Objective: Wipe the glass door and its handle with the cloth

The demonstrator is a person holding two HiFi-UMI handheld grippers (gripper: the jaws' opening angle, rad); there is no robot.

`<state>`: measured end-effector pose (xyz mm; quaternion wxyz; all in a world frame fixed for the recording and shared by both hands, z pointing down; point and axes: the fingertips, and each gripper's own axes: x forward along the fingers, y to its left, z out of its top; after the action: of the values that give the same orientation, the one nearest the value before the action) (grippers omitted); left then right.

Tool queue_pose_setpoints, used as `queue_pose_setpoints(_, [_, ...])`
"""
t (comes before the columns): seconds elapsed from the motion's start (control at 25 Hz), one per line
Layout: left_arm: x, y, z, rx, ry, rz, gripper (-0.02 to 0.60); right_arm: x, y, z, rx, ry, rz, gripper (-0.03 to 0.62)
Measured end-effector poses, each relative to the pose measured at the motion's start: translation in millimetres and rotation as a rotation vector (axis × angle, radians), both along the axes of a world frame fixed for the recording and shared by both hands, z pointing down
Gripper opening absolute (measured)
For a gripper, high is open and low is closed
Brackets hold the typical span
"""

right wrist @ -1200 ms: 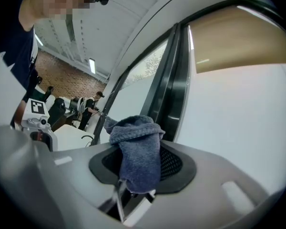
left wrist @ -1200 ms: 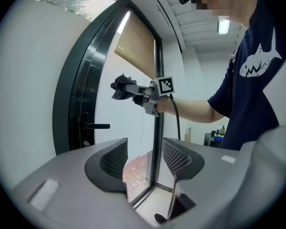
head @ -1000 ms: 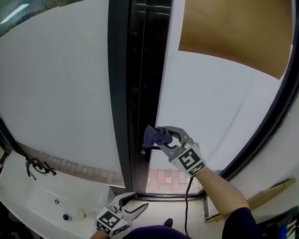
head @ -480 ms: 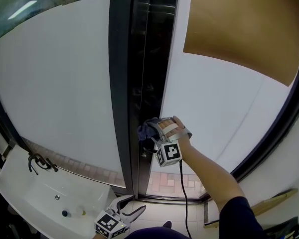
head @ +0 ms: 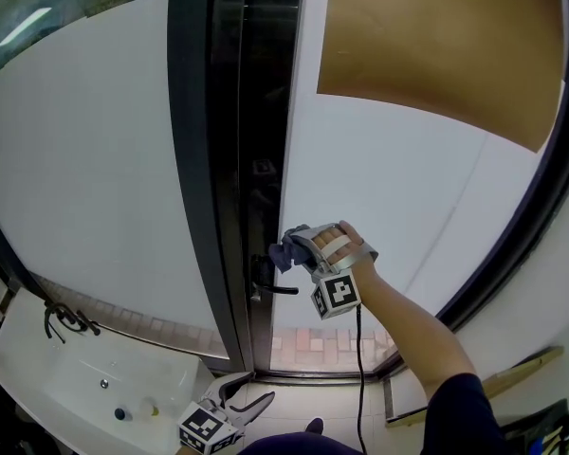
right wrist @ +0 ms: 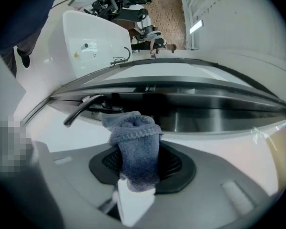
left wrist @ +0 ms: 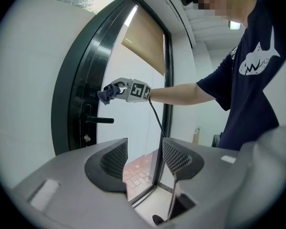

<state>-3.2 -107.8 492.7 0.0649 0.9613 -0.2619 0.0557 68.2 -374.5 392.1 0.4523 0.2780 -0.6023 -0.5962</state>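
Washroom corner by a door that leads outside
A white washbasin [head: 38, 373] with a dark tap [head: 68, 318] stands near a tall frosted glass door [head: 379, 197] set in a dark frame [head: 223, 159] with a lever handle [head: 275, 288]; a tan roller blind [head: 436, 45] hangs at the top, brick paving [head: 313, 342] shows through the clear strip at the foot, and a white wall [head: 550, 292] adjoins it

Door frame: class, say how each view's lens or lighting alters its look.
Head view: the door frame bows slightly, dark against bright white glass. Left gripper view: it arcs strongly near the picture's edge. Right gripper view: it lies sideways as a curved band, the cloth in front slightly soft.
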Motion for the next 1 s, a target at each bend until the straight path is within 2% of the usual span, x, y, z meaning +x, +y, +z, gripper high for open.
queue_pose_setpoints(0.12, [6,-3,2,0.004,-0.009,0.021,0.224,33,6,0,-0.011,0.026,0.042,0.147])
queue_pose_setpoints(0.28, [10,-5,6,0.011,-0.024,0.047,0.225,83,11,-3,0.004,0.009,0.109,0.147])
queue_pose_setpoints(0.4, [10,-3,5,0.008,-0.028,0.06,0.224,122,21,-2,-0.012,0.029,0.174,0.147])
queue_pose_setpoints(0.72, [1,-1,10,0.001,-0.038,0.057,0.224,235,36,-10,0.023,0.082,0.373,0.147])
queue_pose_setpoints(0.88, [-7,1,9,0.006,-0.041,0.046,0.224,270,42,-16,0.038,0.012,0.488,0.148])
queue_pose_setpoints(1.0, [-11,5,13,-0.013,-0.045,0.044,0.224,250,50,-24,0.038,-0.128,0.472,0.149])
